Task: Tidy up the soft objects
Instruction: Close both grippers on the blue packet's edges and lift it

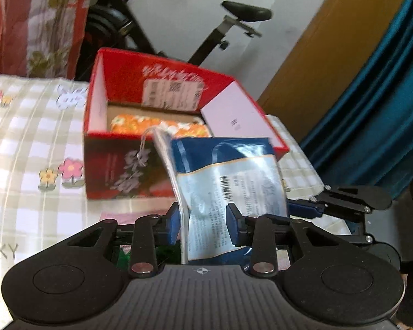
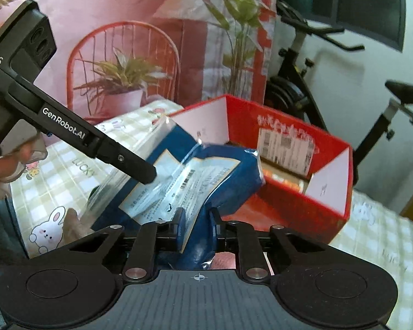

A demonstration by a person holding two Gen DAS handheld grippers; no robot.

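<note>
Blue plastic-wrapped soft pack (image 1: pixel 228 176) pinched by both tools: left tool (image 1: pixel 203 227) & right tool (image 2: pixel 194 227) each clamped on its lower edge, held up above checked bed (image 1: pixel 27 143), just in front of open red box (image 1: pixel 118 165) w/ orange floral item (image 1: pixel 157 128) inside.

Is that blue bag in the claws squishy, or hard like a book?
Probably squishy: the blue bag bends and sags between the left claw and right claw. Its shiny plastic wrap looks slippery, so it might slide. It seems light, since it hangs from just two pinches.
</note>
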